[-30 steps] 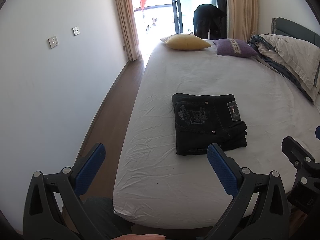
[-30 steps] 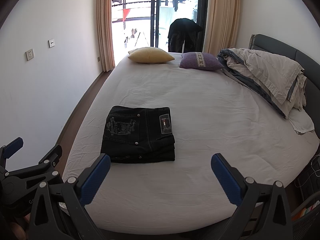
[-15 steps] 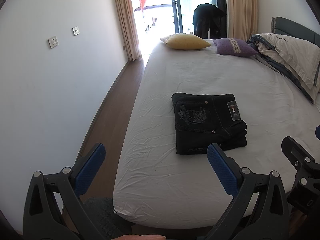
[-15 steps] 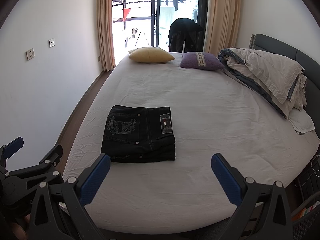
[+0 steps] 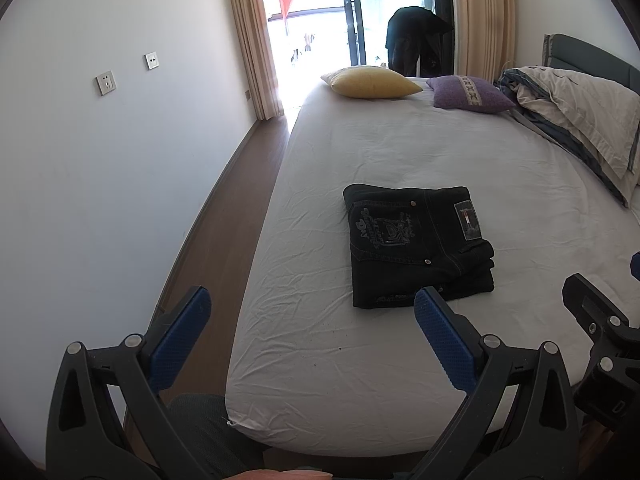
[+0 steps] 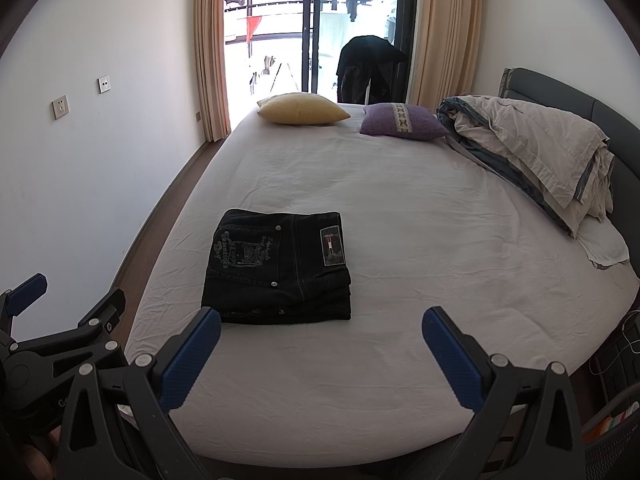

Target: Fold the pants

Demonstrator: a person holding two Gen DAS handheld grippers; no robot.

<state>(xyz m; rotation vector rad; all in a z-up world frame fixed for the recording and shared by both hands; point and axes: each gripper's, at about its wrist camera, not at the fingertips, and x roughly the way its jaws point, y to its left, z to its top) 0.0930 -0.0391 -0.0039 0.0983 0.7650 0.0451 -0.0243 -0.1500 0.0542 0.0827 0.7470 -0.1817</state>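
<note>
The folded black pants [image 5: 418,244] [image 6: 278,266] lie in a square stack on the bed [image 5: 400,152] [image 6: 400,208], center frame. Both the left gripper [image 5: 310,334] and right gripper [image 6: 320,354] hover at the frame bottom, jaws wide, holding nothing.

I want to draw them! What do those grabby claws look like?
Each hand-held gripper, left and right, is a black plastic frame shaped like triangles, with round silver bolts. Its two fingers end in bumpy bright blue pads. No cables show.
</note>
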